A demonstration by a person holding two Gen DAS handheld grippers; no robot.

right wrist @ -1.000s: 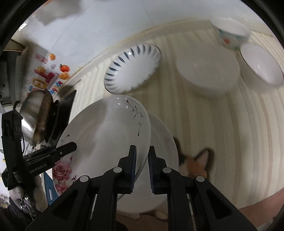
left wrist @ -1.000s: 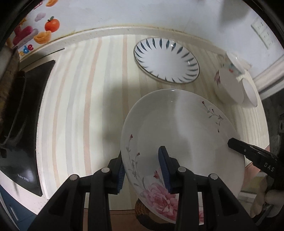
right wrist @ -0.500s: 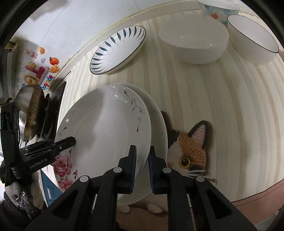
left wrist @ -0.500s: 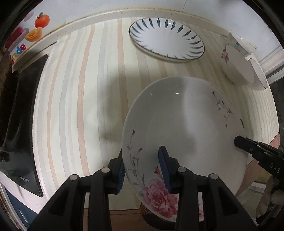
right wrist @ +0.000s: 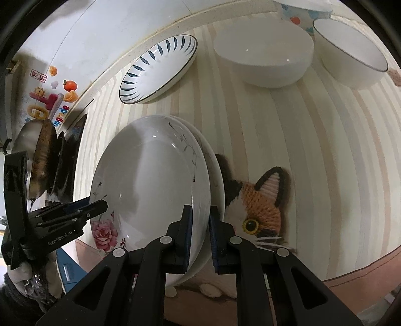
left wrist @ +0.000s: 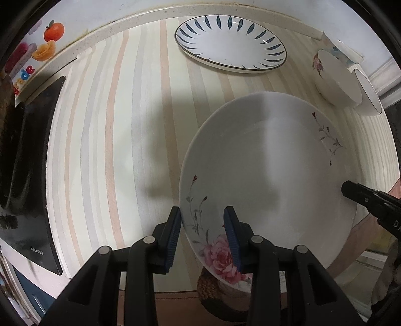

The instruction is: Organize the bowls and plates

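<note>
A white plate with a pink rose and twig pattern (left wrist: 270,175) hangs tilted just above the striped counter (left wrist: 120,155), held by both grippers. My left gripper (left wrist: 203,235) is shut on its rim beside the rose. My right gripper (right wrist: 200,233) is shut on the opposite rim. In the right wrist view the floral plate (right wrist: 155,180) overlaps a second white plate (right wrist: 218,180), which lies under it on a knitted cat mat (right wrist: 260,200). I cannot tell whether the two plates touch. A blue-leaf plate (left wrist: 230,47) lies flat near the back wall.
A plain white bowl (right wrist: 263,57), a black-rimmed bowl (right wrist: 351,57) and a small patterned bowl (right wrist: 300,15) stand at the back right. A black cooktop (left wrist: 27,163) with a pan (right wrist: 42,160) is at the left. The counter's front edge (right wrist: 363,265) runs close below the mat.
Both grippers have sunk toward the counter with the floral plate, bringing it closer over the second plate. Neither grip has changed.
</note>
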